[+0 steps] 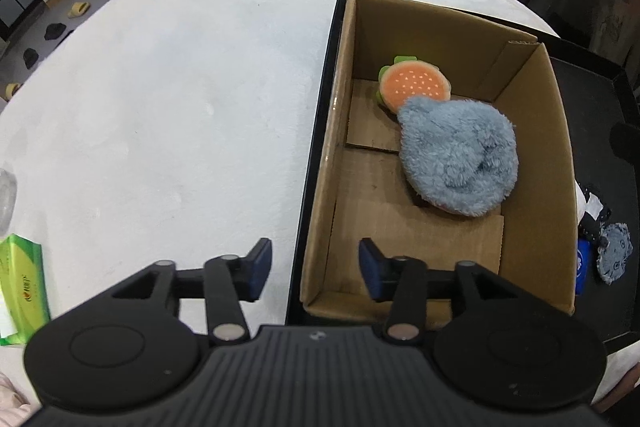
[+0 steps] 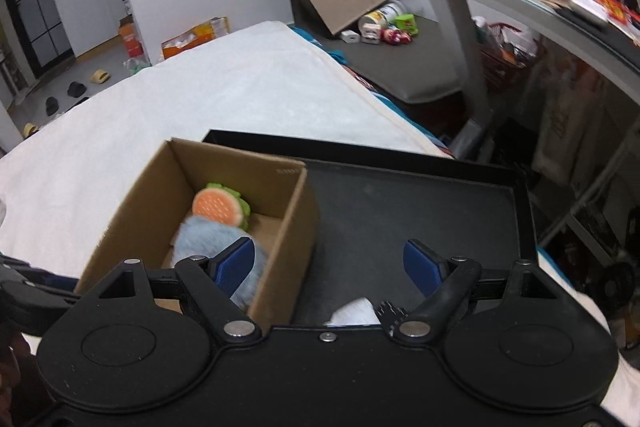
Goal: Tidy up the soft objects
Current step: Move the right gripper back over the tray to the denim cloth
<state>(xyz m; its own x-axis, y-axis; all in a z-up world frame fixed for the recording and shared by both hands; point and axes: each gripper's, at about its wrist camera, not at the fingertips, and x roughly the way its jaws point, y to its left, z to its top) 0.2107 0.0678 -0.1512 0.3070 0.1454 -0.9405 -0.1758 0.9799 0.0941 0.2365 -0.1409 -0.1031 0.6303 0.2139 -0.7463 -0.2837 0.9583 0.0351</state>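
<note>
The left hand-held gripper [image 1: 311, 269] is hovering with its blue pads spread wide and nothing between them, straddling the near left wall of the open brown cardboard box [image 1: 344, 131]. The right hand-held gripper [image 2: 329, 267] is likewise standing wide and empty, poised over the shallow black tray [image 2: 420, 195] that is carrying the box. Inside the box, the fluffy grey-blue plush toy [image 1: 458, 155] is lying toward the right wall, touching and partly overlapping the small orange-and-green hamburger plush [image 1: 412, 85] at the far end. These two soft items are judged already sorted. Remaining candidates are lying outside the box on its right, on the tray floor: a small round blue denim-like fabric piece [image 1: 614, 259] beside a dark dotted cloth bundle [image 1: 592, 215], with a blue-and-white item, not identifiable, next to them. From the left hand-held gripper these are lying ahead and well to the right, across the box; the right hand-held gripper is judged the nearer one, as a white soft edge [image 2: 356, 311] is showing just below its jaws. The denim piece is roughly round, so no long axis is constraining approach. A green tissue pack [image 1: 20, 287] is sitting on the white cloth-covered surface [image 1: 180, 87] at far left, well apart.
</note>
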